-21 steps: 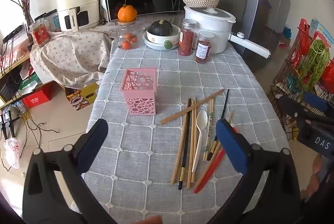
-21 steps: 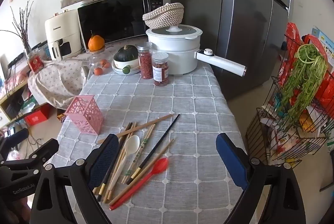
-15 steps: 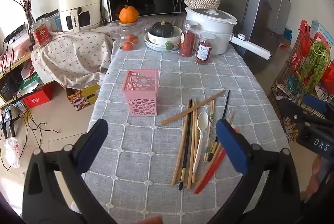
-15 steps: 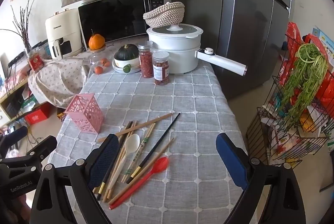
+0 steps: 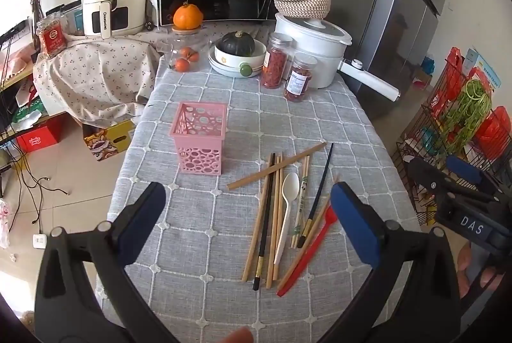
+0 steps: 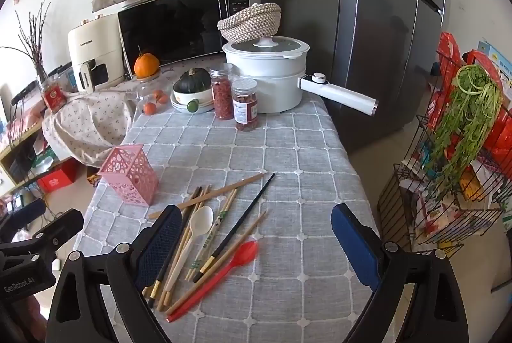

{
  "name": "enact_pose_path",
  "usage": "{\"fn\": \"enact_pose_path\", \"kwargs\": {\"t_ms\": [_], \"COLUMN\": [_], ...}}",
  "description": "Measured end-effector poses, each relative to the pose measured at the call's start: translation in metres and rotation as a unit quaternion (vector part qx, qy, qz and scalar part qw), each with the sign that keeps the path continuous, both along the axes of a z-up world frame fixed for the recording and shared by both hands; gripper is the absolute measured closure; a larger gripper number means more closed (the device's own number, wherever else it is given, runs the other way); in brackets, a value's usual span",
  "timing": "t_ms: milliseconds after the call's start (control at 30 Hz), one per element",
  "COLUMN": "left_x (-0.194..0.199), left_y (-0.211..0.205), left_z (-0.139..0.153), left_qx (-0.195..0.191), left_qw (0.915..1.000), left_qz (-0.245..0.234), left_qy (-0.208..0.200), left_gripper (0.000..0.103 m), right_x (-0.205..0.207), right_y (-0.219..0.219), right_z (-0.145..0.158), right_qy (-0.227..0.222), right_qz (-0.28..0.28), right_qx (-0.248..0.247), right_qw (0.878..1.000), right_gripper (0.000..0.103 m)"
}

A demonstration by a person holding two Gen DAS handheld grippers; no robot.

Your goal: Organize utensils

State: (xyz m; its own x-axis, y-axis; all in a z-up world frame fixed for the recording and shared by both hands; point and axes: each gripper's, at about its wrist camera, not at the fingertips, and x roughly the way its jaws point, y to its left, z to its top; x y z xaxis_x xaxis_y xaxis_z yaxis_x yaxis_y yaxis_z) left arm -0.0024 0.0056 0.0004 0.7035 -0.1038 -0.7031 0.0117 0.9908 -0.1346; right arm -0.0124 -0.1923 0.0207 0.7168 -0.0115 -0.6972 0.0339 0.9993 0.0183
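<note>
Both grippers hanging wide open, empty: left gripper [image 5: 246,224], right gripper [image 6: 256,243] over chopsticks [image 6: 204,199], white spoon [image 6: 200,221], red spoon [image 6: 224,269]; pink holder [image 5: 200,138] sitting upright nearby.

Red spoon [image 5: 307,253] bowl hidden behind blue pad [image 5: 353,223].

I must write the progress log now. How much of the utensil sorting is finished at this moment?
Nothing looks done: the pink holder stands on the table with no utensil visible inside. In hand: nothing, the left gripper and the right gripper are both open and hold nothing. Left to do: the chopsticks, white spoon and red spoon lie loose on the tablecloth.
</note>
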Motion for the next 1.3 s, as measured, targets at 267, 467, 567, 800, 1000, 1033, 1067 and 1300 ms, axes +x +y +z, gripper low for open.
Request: {"fn": "enact_pose_path", "kwargs": {"t_ms": [267,467,567,800,1000,1033,1067,1300], "left_x": [0.0006,0.0009,-0.0002,-0.0008,-0.0025,-0.0026,-0.0026,-0.0024], "left_y": [-0.0012,-0.0026,-0.0030,-0.0039,-0.0036,-0.0036,-0.0035,-0.0034], "left_z": [0.0003,0.0006,0.0004,0.0000,-0.0007,-0.0009,-0.0011,-0.0006], "left_qx": [-0.002,0.002,0.001,0.004,0.011,0.012,0.013,0.015], "left_qw": [1.0000,0.9999,0.9999,0.9999,0.9999,0.9999,0.9998,0.9998], "left_qz": [-0.010,-0.010,-0.010,-0.009,-0.010,-0.010,-0.010,-0.010], "left_qy": [-0.001,-0.003,-0.004,-0.005,-0.007,-0.007,-0.007,-0.008], "left_gripper": [0.000,0.000,0.000,0.000,0.000,0.000,0.000,0.000], "right_x": [-0.0002,-0.0002,-0.0002,-0.0003,-0.0002,0.0000,0.0001,0.0000], "right_y": [-0.0003,0.0003,0.0004,0.0003,0.0003,0.0003,0.0003,0.0003], "right_z": [0.0005,-0.0001,-0.0004,-0.0006,-0.0005,-0.0005,-0.0004,-0.0005], "right_qy": [-0.001,-0.001,-0.001,-0.001,-0.001,-0.001,0.000,0.000], "right_qz": [-0.001,-0.001,0.000,-0.001,-0.001,-0.001,-0.001,0.000], "right_qx": [0.000,0.000,0.000,0.001,0.000,0.000,0.001,0.001], "right_qw": [1.000,1.000,1.000,1.000,1.000,1.000,1.000,1.000], "right_gripper": [0.008,0.007,0.007,0.008,0.008,0.008,0.008,0.007]}}
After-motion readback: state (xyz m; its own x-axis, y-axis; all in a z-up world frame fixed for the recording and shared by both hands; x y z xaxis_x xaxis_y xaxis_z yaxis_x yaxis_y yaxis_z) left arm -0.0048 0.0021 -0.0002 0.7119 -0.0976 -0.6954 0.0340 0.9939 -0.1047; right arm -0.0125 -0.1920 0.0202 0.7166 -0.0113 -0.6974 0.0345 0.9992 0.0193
